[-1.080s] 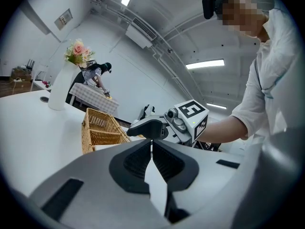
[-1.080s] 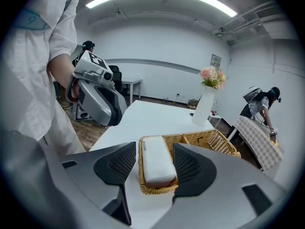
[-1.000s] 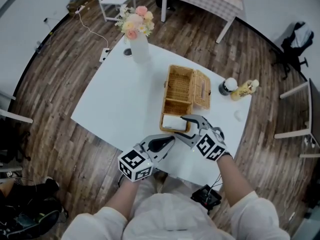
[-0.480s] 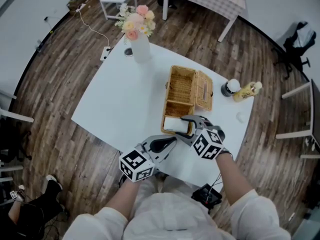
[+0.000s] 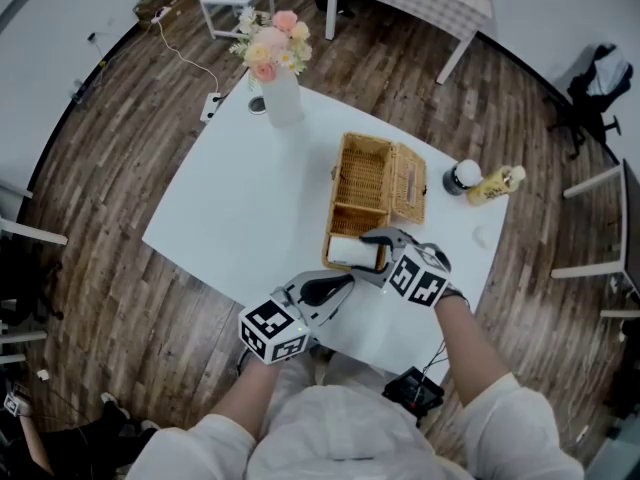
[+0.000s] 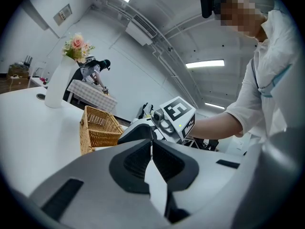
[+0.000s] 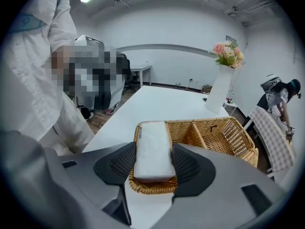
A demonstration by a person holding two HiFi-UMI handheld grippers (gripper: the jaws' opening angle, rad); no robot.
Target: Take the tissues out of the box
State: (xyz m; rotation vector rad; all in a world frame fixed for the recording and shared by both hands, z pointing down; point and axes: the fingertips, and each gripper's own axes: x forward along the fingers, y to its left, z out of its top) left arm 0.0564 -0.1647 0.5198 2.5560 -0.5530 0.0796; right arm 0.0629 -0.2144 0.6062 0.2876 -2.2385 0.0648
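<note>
table [image 5: 240, 198]: white, bears everything below
basket [image 5: 362, 173]: wicker, two compartments, lid [image 5: 405, 180] flipped open to its right in the head view
vase [image 5: 280, 93]: white, flowers in it, upright at far corner, well apart from basket
right gripper [image 7: 153, 156]: jaws wide, astride the tissue pack, pads just beside its long sides, no squeeze visible
left gripper [image 6: 151, 147]: jaws fully together, nothing between them, near table's front edge
tissue pack [image 7: 151, 132]: white, flat in basket's near compartment
</note>
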